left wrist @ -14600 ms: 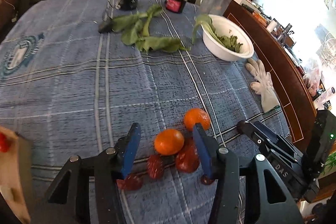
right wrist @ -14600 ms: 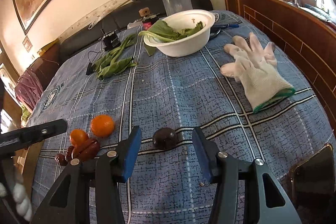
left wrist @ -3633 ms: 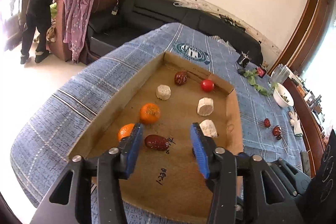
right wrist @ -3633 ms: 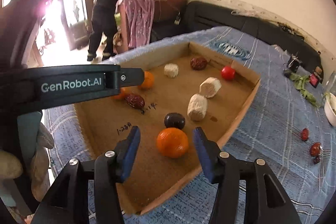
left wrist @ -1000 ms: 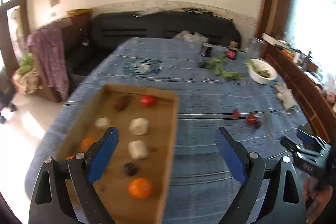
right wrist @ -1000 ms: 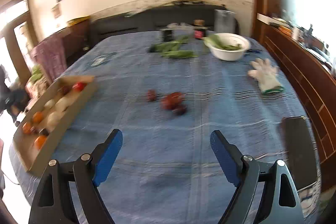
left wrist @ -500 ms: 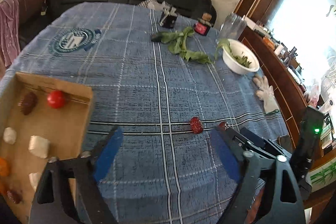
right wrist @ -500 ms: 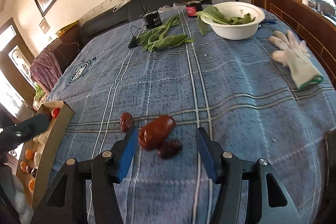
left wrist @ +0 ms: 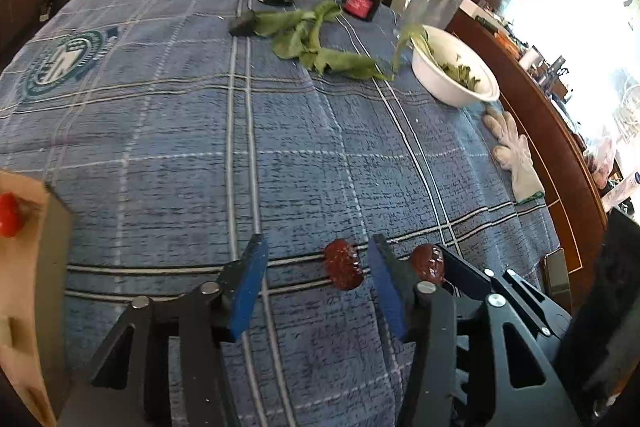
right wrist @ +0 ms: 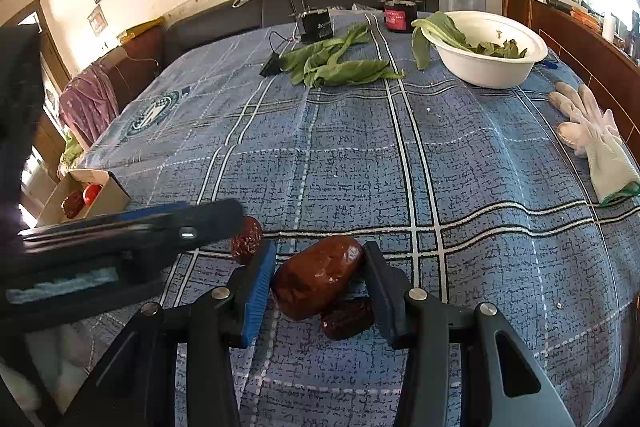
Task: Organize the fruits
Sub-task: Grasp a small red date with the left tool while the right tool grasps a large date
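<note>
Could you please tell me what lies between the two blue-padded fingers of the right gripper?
In the right wrist view, a large glossy reddish-brown date lies between the right gripper's fingers, whose jaws have just been closing; a smaller dark wrinkled date sits just behind it.

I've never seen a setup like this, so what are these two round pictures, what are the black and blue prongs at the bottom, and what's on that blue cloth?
There is no robot here. A person holds a hand-held gripper in each hand, and each has a fisheye camera looking along its two blue-padded fingers. One picture comes from the left tool, the other from the right.

On the checked blue cloth lie leafy greens, a white bowl of greens, a white glove, and a cardboard box at the left edge.

The left hand-held gripper has just been closing. A wrinkled date lies between its jaws, not yet touched.

The right hand-held gripper has also been closing. Its pads look pressed against a large glossy date that is on the cloth. A smaller date lies beside it.
</note>
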Motion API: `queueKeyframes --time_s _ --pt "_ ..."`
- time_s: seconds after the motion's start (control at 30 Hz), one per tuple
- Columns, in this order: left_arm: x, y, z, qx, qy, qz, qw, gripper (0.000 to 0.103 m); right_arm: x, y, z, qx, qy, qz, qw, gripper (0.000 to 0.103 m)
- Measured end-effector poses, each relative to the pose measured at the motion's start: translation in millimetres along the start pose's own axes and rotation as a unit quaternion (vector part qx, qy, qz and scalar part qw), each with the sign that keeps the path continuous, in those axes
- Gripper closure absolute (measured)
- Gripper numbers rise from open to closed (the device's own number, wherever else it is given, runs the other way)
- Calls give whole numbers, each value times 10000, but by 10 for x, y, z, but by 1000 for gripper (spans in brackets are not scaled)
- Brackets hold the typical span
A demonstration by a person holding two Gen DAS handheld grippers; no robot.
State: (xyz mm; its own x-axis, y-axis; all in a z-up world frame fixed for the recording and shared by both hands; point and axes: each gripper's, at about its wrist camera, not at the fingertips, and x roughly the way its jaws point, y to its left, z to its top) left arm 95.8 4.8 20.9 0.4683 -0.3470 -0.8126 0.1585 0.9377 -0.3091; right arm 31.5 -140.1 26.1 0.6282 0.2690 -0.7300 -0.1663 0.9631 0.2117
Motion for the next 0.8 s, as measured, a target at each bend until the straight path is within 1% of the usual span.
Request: queueKeyframes --time_s 0.1,0.2,0.27,0.3,0.43,0.5,0.6,0.73,0.8 --pt "78 -77 -28 130 38 29 9999 58 -76 -13 -9 -72 -119 -121 9998 55" --pt "92 -148 -55 289 -61 90 9995 60 -109 -59 -32 -6 -111 -166 9998 55" --pt "96 -182 -67 366 -109 187 9991 76 -110 -100 -46 104 -76 -135 9998 55" --pt "112 -187 -80 379 -91 134 9992 83 -116 -118 -49 142 -73 -99 9998 55" --pt "95 -145 -102 294 -192 128 9993 83 -94 -100 -45 87 -61 -108 9999 55" --pt "24 -99 -119 192 -218 159 9995 83 -90 -90 -46 74 -70 -111 9999 55" --pt "-237 -45 -165 116 -401 122 9991 83 -110 -91 -45 82 -124 -106 9998 55" --pt "-837 64 -323 116 -867 119 9961 83 -145 -63 -53 44 -218 -109 9997 55" --pt "-1167 198 -445 41 -1078 204 9940 82 -175 -40 -59 9 -291 -105 9995 55"
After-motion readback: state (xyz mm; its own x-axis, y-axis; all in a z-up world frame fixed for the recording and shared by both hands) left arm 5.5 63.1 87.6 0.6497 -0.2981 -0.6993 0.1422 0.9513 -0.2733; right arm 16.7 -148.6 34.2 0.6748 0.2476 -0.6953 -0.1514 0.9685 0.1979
